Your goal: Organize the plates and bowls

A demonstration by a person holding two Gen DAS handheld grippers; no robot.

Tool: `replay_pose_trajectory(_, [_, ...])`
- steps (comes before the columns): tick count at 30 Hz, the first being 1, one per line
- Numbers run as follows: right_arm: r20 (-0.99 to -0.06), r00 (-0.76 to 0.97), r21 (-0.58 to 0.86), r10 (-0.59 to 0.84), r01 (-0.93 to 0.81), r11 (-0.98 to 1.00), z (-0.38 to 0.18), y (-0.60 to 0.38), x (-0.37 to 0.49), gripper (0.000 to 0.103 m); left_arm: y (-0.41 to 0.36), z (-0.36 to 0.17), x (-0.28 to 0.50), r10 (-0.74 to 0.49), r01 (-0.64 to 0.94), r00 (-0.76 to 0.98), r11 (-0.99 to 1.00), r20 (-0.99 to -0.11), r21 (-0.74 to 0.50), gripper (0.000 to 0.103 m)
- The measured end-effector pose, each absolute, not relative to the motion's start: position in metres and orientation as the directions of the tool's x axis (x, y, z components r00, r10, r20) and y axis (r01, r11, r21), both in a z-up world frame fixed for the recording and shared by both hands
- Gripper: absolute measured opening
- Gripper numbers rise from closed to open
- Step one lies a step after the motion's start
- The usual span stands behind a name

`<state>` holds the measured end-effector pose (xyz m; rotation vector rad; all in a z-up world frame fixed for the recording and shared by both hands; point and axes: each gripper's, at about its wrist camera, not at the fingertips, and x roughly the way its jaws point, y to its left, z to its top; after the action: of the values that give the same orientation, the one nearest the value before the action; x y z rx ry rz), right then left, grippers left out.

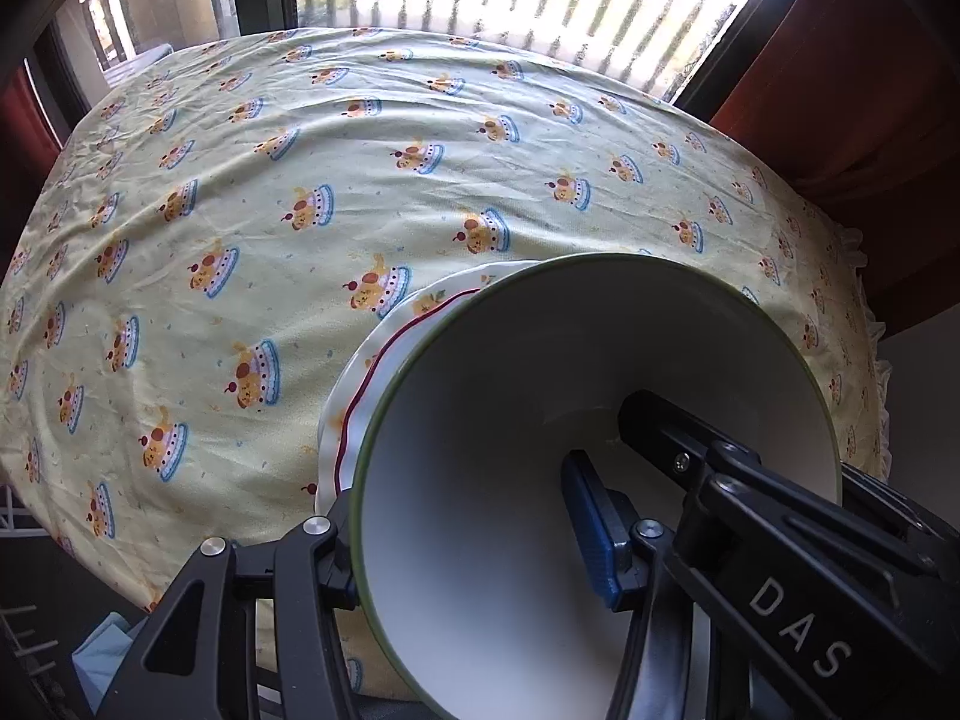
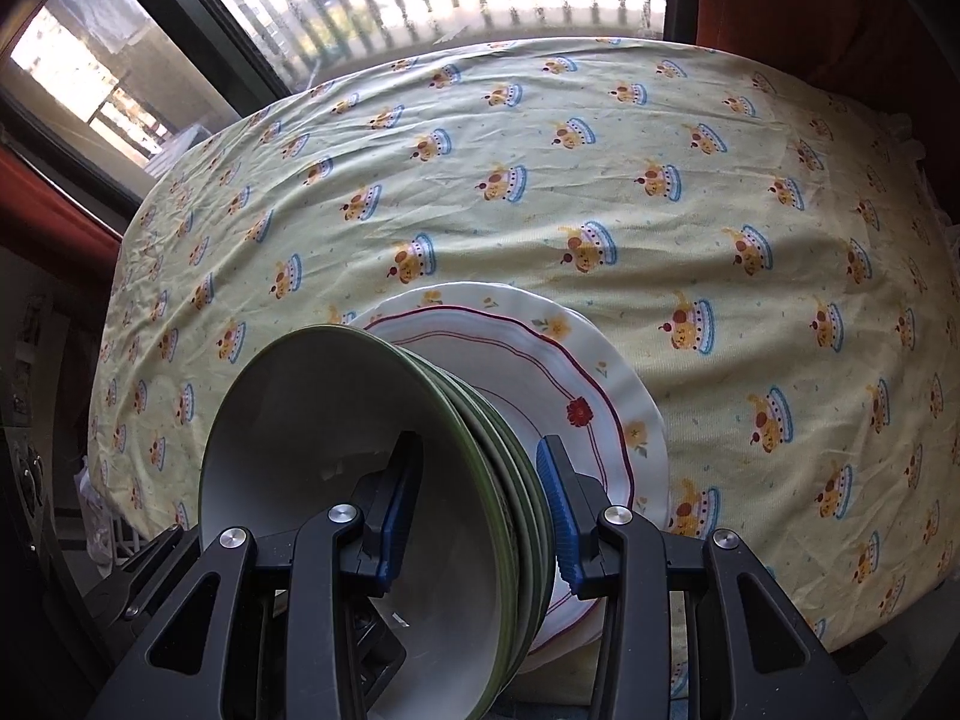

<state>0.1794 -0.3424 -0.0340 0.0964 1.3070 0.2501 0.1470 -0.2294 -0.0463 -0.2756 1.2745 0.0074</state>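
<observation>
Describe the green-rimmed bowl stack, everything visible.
The bowl stack is several nested bowls, white glossy insides with green rims, ceramic-looking. It sits on the flowered plates over the yellow tablecloth. The right gripper straddles the stacked rims, one blue-padded finger inside, one outside. The left gripper clamps the top bowl's wall likewise.

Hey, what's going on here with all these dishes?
A person is tidying dishes with two handheld tools. The right tool straddles the rims of a stack of green-rimmed bowls, which sits on floral plates. The left tool straddles the opposite rim. Everything sits at the near edge of a table under a yellow tablecloth.
</observation>
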Motion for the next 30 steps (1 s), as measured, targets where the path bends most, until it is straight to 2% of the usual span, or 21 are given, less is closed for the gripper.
replay_pose_trajectory(9, [-0.936,0.25,0.222,0.249,-0.132,0.966,-0.042,-0.348,0.185,0.045,-0.241,-0.047,0.151,-0.084,-0.1,0.319,0.987,-0.944,-0.122,0.054])
replay_pose_trajectory(15, [-0.92,0.264,0.269,0.291,-0.115,0.956,-0.045,-0.357,0.176,0.046,-0.247,-0.046,0.145,-0.061,-0.062,0.331,0.994,-0.942,-0.087,0.06])
replay_pose_trajectory(17, [-0.912,0.27,0.289,0.309,-0.111,0.951,-0.045,-0.359,0.171,0.051,-0.248,-0.046,0.142,-0.047,-0.055,0.33,0.996,-0.943,-0.069,0.068])
replay_pose_trajectory(20, [-0.912,0.281,0.277,0.298,-0.111,0.954,-0.046,-0.358,0.163,0.076,-0.245,-0.045,0.135,-0.041,-0.045,0.325,0.997,-0.945,-0.059,0.072])
replay_pose_trajectory(25, [-0.899,0.346,0.248,0.27,-0.107,0.963,-0.03,-0.354,0.148,0.081,-0.23,-0.035,0.124,-0.063,-0.041,0.371,0.996,-0.926,-0.084,0.086])
replay_pose_trajectory(30, [-0.869,0.468,0.138,0.161,-0.083,0.987,-0.008,-0.345,0.128,0.086,-0.223,-0.014,0.109,-0.11,0.071,0.474,0.994,-0.873,-0.087,0.096])
